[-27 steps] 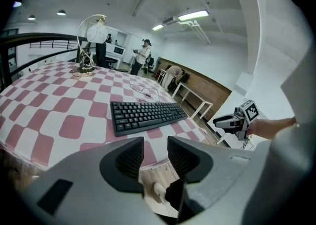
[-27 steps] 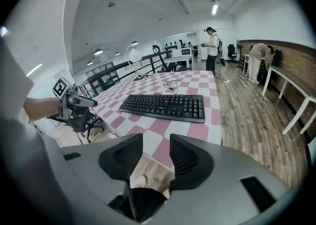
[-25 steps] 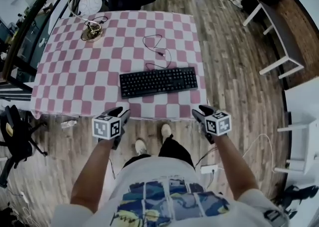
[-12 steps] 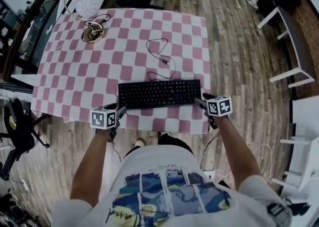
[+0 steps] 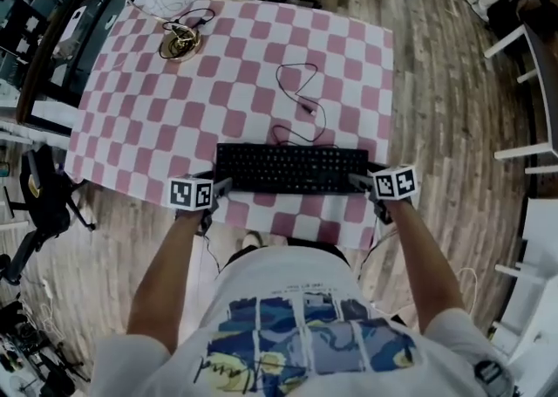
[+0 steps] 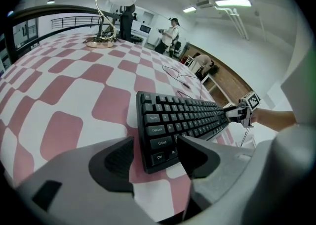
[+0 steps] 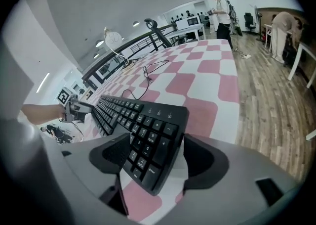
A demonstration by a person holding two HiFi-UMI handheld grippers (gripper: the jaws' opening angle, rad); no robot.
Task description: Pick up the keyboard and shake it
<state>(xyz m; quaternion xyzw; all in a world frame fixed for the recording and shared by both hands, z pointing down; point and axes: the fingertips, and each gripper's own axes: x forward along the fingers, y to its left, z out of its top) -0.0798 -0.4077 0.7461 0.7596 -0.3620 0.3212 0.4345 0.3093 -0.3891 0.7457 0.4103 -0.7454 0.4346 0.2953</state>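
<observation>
A black keyboard (image 5: 292, 168) lies flat near the front edge of the pink-and-white checked table (image 5: 157, 116). My left gripper (image 5: 221, 187) is at its left end. In the left gripper view the keyboard's (image 6: 182, 117) near left corner sits between the wide jaws of this gripper (image 6: 155, 157), and a gap shows beside it. My right gripper (image 5: 360, 182) is at the right end. There the number-pad end of the keyboard (image 7: 143, 130) lies between the jaws of the right gripper (image 7: 153, 157), with the pads clear of it. Both pairs of jaws have just been opening.
The keyboard's thin black cable (image 5: 301, 94) loops over the middle of the table. A lamp with a brass base (image 5: 179, 42) and a white shade stands at the far left corner. A white bench (image 5: 532, 37) is on the wooden floor at the right, a black chair (image 5: 39, 203) at the left.
Both grippers have come forward and down from in front of the table to the keyboard's two ends. Their jaws have spread and now straddle those ends.
</observation>
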